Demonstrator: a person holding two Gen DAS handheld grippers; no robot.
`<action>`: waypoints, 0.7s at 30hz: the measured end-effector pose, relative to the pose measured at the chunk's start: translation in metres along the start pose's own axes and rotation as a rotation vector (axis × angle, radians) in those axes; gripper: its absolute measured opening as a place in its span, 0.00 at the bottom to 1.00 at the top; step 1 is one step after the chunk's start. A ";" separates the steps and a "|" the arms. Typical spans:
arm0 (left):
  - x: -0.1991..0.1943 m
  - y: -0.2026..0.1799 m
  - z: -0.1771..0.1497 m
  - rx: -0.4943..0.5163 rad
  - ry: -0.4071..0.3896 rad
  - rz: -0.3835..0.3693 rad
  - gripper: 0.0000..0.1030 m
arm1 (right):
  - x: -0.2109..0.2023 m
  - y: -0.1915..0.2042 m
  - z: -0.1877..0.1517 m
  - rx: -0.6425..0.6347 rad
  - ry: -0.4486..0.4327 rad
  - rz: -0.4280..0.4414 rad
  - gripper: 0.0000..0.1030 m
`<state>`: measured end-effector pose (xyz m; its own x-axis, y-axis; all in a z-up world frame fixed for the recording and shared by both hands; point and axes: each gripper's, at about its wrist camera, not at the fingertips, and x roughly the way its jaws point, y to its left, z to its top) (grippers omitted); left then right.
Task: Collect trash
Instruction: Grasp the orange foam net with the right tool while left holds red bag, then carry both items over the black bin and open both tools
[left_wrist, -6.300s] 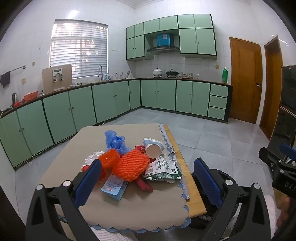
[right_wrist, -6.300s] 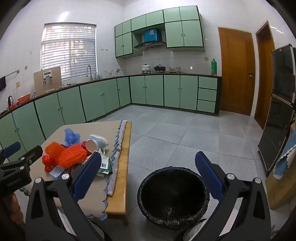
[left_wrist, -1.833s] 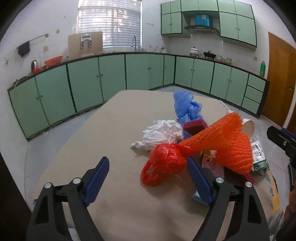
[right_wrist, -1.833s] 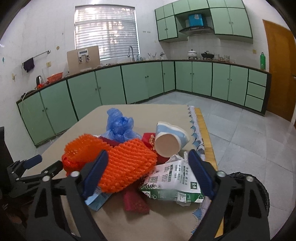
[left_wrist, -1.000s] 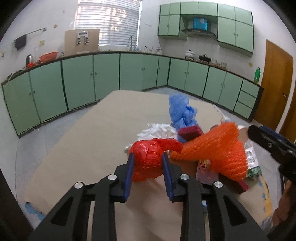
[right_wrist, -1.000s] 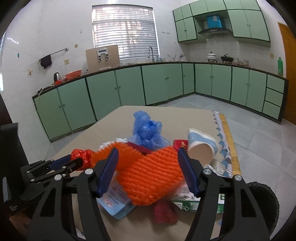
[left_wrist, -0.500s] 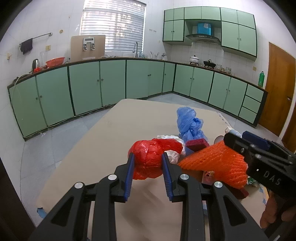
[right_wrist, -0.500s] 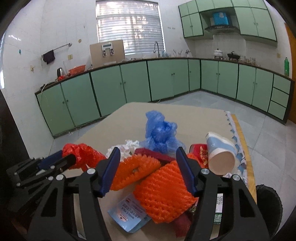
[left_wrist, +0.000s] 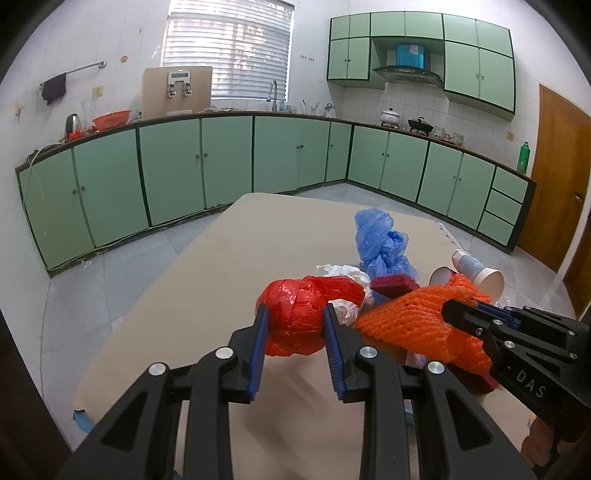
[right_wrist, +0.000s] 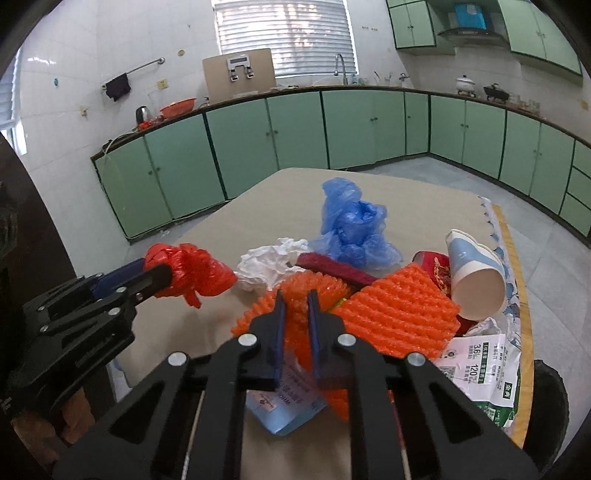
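Here, trash pile mid-table (right_wrist: 229, 206). Left gripper (left_wrist: 295, 332) clamps red plastic bag (left_wrist: 299, 317), raised off the cloth at 9 o'clock of the pile. Right gripper (right_wrist: 294, 317) jaws closing, narrow, orange foam net (right_wrist: 391, 314) pinched between them. Blue bag (right_wrist: 351, 225) at 12; paper cup (right_wrist: 472, 273) on its side at 3. Green-white packet (right_wrist: 480, 362) at 4 reads "36", "120". Right gripper body lettered "DAS". Black bin (right_wrist: 550, 406) at table's edge, 4 o'clock.

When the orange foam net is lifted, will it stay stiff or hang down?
The orange net probably flops and stretches: it is open mesh, already bent. It looks light. The right gripper, closing on a fold, may drag the label beneath it.
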<state>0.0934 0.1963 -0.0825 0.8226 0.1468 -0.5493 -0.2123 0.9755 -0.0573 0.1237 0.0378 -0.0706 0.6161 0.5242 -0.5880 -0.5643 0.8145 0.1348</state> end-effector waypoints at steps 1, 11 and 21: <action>-0.001 -0.001 0.000 0.003 -0.002 0.000 0.29 | -0.003 0.000 0.001 0.000 -0.007 0.006 0.09; -0.026 -0.011 0.011 0.015 -0.059 -0.008 0.29 | -0.047 0.002 0.015 0.007 -0.100 0.054 0.09; -0.049 -0.046 0.024 0.047 -0.105 -0.069 0.29 | -0.112 -0.032 0.017 0.048 -0.217 -0.012 0.09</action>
<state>0.0758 0.1482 -0.0332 0.8855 0.0926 -0.4553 -0.1301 0.9902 -0.0517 0.0818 -0.0424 0.0044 0.7296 0.5510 -0.4050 -0.5322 0.8294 0.1697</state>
